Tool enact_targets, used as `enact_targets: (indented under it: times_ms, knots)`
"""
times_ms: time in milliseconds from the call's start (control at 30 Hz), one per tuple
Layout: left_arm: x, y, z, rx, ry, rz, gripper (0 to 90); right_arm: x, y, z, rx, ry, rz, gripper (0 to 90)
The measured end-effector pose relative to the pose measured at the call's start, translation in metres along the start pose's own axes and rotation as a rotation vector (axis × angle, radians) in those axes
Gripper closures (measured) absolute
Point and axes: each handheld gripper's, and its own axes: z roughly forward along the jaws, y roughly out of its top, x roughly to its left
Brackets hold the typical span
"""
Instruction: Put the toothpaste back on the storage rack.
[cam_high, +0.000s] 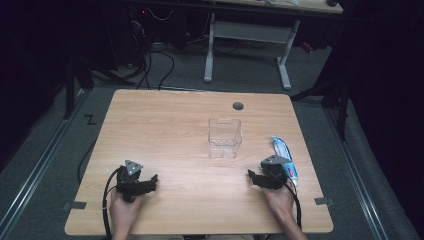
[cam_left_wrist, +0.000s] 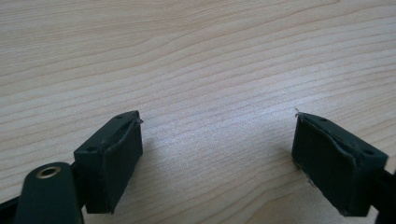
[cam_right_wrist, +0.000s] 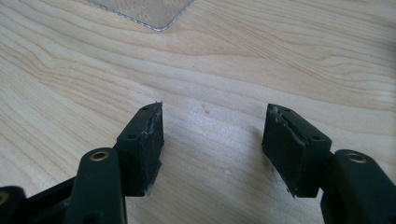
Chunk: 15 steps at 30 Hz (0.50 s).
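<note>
Both grippers are rested low near the table's front edge, the left gripper and right gripper spread wide, nothing between. A blue-and-white packet lies just beside the right gripper, by the right edge; a clear container stands ahead, bare wood between.

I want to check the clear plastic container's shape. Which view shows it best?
The high view: the whole clear plastic container stands upright mid-table, open at the top. The right gripper view catches just a corner of its base; the left gripper view looks at bare table.
</note>
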Motion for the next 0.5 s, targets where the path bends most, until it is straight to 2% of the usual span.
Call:
enact_targets:
  times_ms: [133, 300, 500]
  knots:
    - [0.0, 0.0, 0.0, 0.0, 0.0, 0.0, 16.5, 0.0, -0.001, -0.007, -0.012, -0.011, -0.002, 41.2]
    - [0.0, 0.0, 0.0, 0.0, 0.001, 0.001, 16.4, 0.0, -0.002, -0.016, -0.046, 0.01, 0.009, 44.0]
    - [0.0, 0.0, 0.0, 0.002, 0.001, 0.0, 16.3, 0.0, -0.007, -0.019, -0.047, 0.006, 0.002, 44.8]
